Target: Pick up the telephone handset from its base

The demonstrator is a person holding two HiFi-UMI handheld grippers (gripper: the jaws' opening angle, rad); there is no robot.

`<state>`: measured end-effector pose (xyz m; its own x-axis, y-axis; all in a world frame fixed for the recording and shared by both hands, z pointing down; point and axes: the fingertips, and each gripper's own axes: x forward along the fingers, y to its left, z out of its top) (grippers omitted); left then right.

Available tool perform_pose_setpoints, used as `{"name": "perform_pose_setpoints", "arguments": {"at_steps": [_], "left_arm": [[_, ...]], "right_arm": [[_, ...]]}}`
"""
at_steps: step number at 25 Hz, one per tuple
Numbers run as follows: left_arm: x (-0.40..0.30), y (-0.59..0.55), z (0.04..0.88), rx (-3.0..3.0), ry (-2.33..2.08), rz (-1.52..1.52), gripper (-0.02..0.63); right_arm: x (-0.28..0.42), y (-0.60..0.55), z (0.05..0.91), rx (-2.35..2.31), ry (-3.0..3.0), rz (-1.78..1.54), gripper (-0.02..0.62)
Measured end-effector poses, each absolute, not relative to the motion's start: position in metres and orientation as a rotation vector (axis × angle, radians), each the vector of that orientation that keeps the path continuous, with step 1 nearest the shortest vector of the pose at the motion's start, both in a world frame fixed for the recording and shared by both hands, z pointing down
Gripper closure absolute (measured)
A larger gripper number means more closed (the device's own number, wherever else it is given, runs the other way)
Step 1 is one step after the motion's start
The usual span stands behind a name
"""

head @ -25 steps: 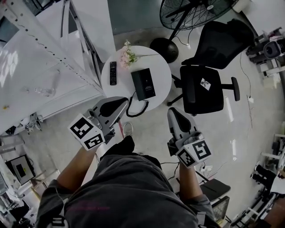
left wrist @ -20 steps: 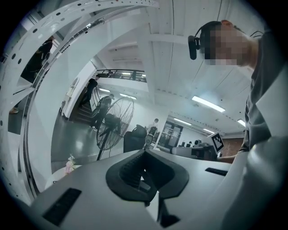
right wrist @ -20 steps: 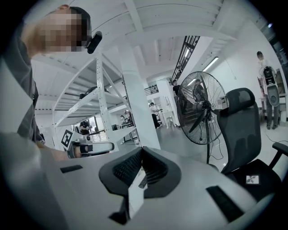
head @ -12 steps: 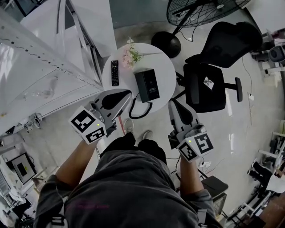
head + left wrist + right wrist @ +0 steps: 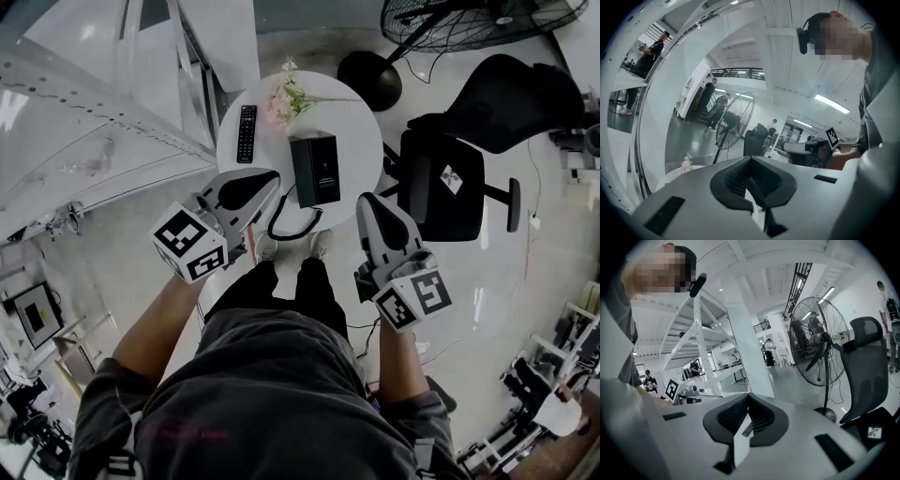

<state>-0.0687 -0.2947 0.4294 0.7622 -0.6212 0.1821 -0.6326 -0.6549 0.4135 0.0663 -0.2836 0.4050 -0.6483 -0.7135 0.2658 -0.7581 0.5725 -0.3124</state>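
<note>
No legible text, brand or number in any view.
- Left gripper (image 5: 265, 180) and right gripper (image 5: 371, 202) cubes: black-and-white square coded markers, no letters or digits.
- Office chair (image 5: 441, 183) seat: white tag, print too small to read.
- Remote control (image 5: 247, 133), left edge of surface (image 5: 361, 141): key legends unresolved.
- Telephone (image 5: 315, 169): small top mark, unreadable.

Person stepping closer to the round table (image 5: 361, 141): 2 shoes (image 5: 322, 244) now showing at its near edge, only 1 a second ago. Left gripper (image 5: 267, 180) reaching further over the rim, above the coiled cord (image 5: 286, 225). Right gripper (image 5: 370, 204) drawing level with the near right rim.
</note>
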Motion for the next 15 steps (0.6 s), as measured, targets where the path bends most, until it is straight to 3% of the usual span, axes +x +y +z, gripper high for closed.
{"name": "perform_pose_setpoints", "arguments": {"at_steps": [15], "left_arm": [[-0.044,-0.313,0.539,2.294,-1.159,0.041,0.601]], "right_arm": [[0.078,-0.339,0.477,0.891,-2.723,0.645,0.584]]}}
